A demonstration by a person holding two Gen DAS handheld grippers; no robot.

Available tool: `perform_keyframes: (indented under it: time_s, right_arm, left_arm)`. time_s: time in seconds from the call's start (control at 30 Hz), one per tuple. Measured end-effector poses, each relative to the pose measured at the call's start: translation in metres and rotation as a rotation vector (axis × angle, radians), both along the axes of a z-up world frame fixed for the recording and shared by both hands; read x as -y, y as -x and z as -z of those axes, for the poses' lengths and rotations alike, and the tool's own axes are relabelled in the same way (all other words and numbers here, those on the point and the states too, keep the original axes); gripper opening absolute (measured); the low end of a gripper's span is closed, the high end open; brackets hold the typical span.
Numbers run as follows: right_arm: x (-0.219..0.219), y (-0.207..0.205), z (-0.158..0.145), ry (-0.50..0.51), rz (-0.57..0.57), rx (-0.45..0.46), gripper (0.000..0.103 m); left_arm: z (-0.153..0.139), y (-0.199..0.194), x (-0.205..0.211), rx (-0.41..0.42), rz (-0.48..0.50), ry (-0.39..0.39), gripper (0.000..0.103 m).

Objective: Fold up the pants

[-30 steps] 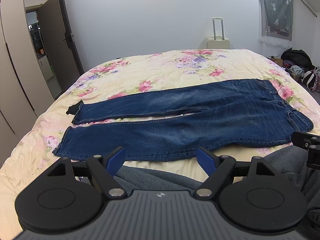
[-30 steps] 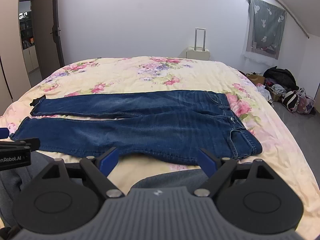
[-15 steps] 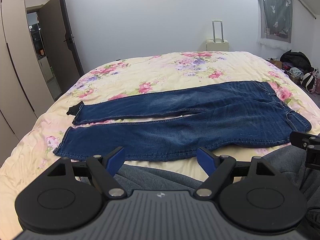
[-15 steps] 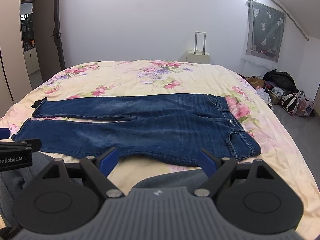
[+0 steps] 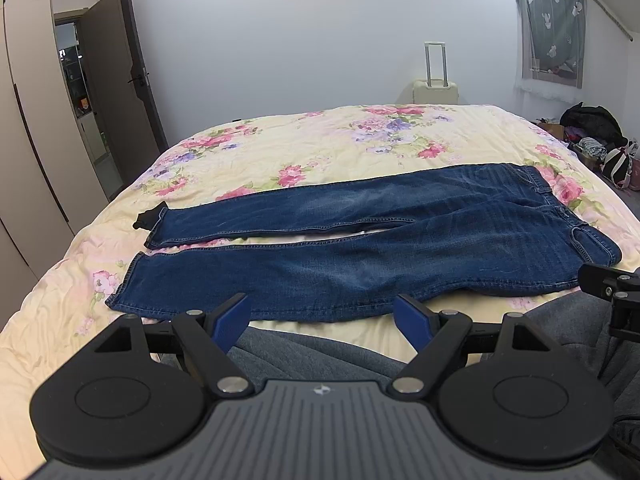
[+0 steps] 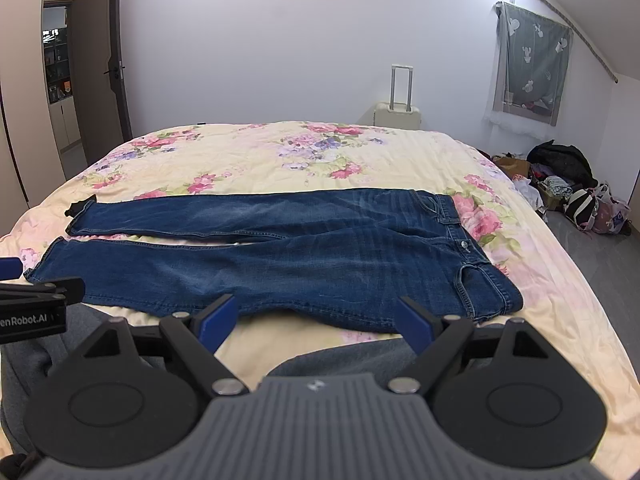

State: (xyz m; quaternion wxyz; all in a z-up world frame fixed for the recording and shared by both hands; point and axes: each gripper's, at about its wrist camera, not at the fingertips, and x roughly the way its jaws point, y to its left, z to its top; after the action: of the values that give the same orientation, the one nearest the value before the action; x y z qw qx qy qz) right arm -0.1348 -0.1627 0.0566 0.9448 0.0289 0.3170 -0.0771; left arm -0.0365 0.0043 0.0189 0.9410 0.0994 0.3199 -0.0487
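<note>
Lying flat across the flowery bed [image 5: 320, 148], the blue pants [image 5: 360, 248] have legs pointing left and waist right. Both the left gripper [image 5: 322, 316] and right gripper [image 6: 316, 320] have fingers wide apart, holding nothing, near the pants' near edge.

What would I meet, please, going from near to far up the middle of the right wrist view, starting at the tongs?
Right tongs, open and empty → bare strip of floral bedspread → nearer leg of the jeans → farther leg → suitcase against the white wall.
</note>
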Motion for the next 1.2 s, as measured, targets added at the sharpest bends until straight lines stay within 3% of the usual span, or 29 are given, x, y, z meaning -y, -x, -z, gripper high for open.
perform_keyframes:
  time_s: [1.2]
  right_arm:
    - [-0.0020, 0.0055, -0.0027, 0.003, 0.002, 0.016, 0.082]
  left_arm:
    - [-0.0033, 0.0064, 0.0002, 0.010, 0.000, 0.008, 0.095]
